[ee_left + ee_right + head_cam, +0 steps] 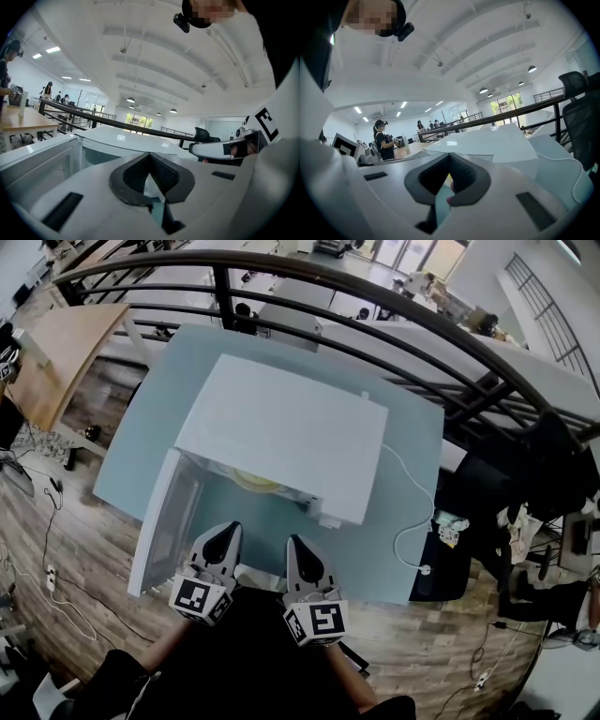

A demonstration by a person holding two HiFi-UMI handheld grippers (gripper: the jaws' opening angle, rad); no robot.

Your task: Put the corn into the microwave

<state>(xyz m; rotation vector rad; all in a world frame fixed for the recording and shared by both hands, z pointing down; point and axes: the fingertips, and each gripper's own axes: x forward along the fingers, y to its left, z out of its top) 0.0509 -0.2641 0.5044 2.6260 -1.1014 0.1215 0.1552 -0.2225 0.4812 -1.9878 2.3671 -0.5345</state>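
Ribbed black jaws pressed together on my left hand-held gripper point(228, 528) and right hand-held gripper point(293, 540). Boxy white microwave point(286, 432), door point(167, 526) open, on smooth pale-blue tabletop point(412, 460).

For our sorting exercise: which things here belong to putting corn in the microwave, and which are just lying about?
Job: microwave, open door, yellow item inside (possibly the corn), left gripper, right gripper, both shut.
Lying about: white cable with plug, wooden desk.

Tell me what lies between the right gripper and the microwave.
In the head view, only bare table separates the right gripper from the open microwave.
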